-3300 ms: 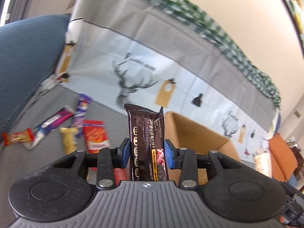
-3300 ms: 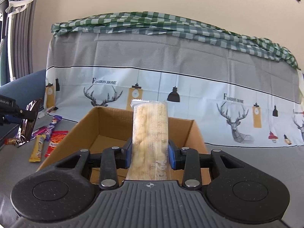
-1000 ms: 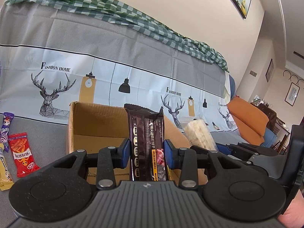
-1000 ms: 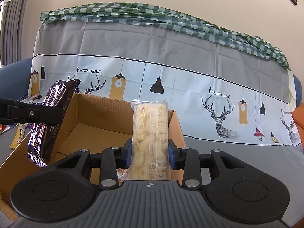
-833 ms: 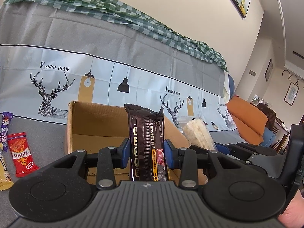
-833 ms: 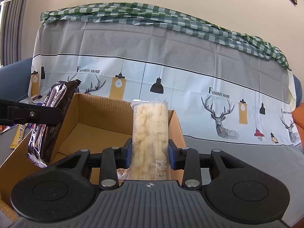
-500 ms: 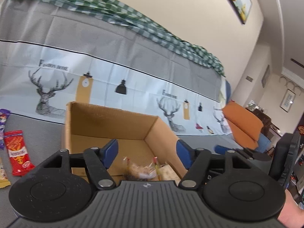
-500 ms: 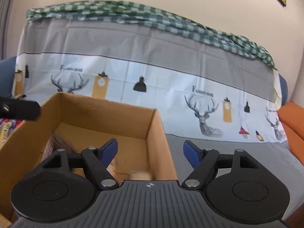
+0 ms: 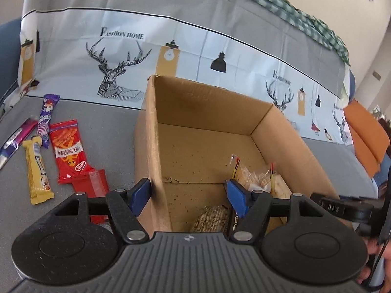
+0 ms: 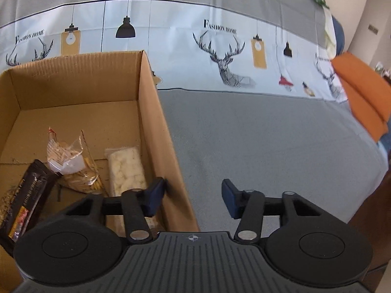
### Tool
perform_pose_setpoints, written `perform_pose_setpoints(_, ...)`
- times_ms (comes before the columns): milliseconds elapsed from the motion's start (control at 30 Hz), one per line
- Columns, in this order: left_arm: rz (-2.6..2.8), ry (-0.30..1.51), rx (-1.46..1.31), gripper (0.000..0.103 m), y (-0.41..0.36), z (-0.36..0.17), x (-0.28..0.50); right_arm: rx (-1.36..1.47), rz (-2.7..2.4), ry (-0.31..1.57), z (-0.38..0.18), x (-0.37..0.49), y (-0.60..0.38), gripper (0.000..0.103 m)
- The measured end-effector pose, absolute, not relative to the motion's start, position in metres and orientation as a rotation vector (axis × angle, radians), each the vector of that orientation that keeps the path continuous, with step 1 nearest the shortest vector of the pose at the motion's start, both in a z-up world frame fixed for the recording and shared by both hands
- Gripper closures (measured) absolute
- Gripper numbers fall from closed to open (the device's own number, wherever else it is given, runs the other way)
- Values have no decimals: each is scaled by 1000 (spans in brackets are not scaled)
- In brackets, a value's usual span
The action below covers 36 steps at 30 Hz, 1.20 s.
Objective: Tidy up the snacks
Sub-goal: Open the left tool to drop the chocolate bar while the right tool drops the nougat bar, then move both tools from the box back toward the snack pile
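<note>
1. We record a grey fabric seat surface [image 9: 110,127], also seen in the right wrist view [image 10: 256,134], backed by a deer-and-lamp printed cover [image 9: 117,56].
2. On it stands an open cardboard box [image 9: 154,131], snack packets inside.
3. Left of the box, lying flat: a red snack packet [image 9: 67,151], touching a second red packet [image 9: 91,183]; a yellow bar [image 9: 38,171]; a purple wrapper [image 9: 46,119]; a magenta wrapper [image 9: 13,141].
4. An orange cushion [image 10: 361,90] sits at the right end.

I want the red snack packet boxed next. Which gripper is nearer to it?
Left. The left gripper hangs over the box's left wall, beside the red packet; the right gripper straddles the far wall.
</note>
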<state>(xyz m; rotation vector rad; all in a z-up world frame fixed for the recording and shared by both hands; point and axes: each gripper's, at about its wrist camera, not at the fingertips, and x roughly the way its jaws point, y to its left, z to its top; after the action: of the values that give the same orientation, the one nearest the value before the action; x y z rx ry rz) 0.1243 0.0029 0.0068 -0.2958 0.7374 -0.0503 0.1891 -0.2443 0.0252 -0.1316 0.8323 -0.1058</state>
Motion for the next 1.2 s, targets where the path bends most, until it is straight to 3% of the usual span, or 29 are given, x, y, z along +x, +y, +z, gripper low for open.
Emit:
perform_pose_setpoints(100, -67, 735, -300, 31, 1, 6, 125, -150, -113, 821, 24, 190, -241, 69)
perform_pose_setpoints(300, -65, 717, -320, 31, 4, 7, 125, -98, -103, 798, 30, 189, -246, 69)
perform_pose_setpoints(333, -66, 710, -320, 31, 4, 9, 124, -96, -96, 784, 32, 188, -245, 68)
perform_pose_setpoints(400, -67, 698, -317, 31, 5, 11, 122, -92, -86, 758, 37, 185, -244, 51)
perform_pose_setpoints(500, -69, 678, -310, 31, 7, 15, 118, -84, -68, 703, 47, 179, -239, 39)
perform_pose_setpoints(767, -94, 621, -216, 36, 12, 26, 92, -91, 8, 564, 70, 157, -214, 32)
perform_pose_setpoints(867, -107, 609, -151, 48, 13, 30, 81, -82, 30, 538, 76, 150, -201, 32)
perform_pose_setpoints(1033, -146, 595, -84, 83, 28, 38, 64, -63, 56, 494, 84, 137, -178, 32)
perform_pose_setpoints(1100, -120, 604, -46, 89, 42, 42, 64, -55, 73, 478, 86, 132, -168, 33)
perform_pose_setpoints(1133, -101, 608, -43, 89, 54, 43, 65, -50, 88, 471, 87, 129, -162, 35)
perform_pose_setpoints(1200, -49, 601, -62, 89, 82, 46, 66, -41, 126, 467, 89, 125, -151, 54)
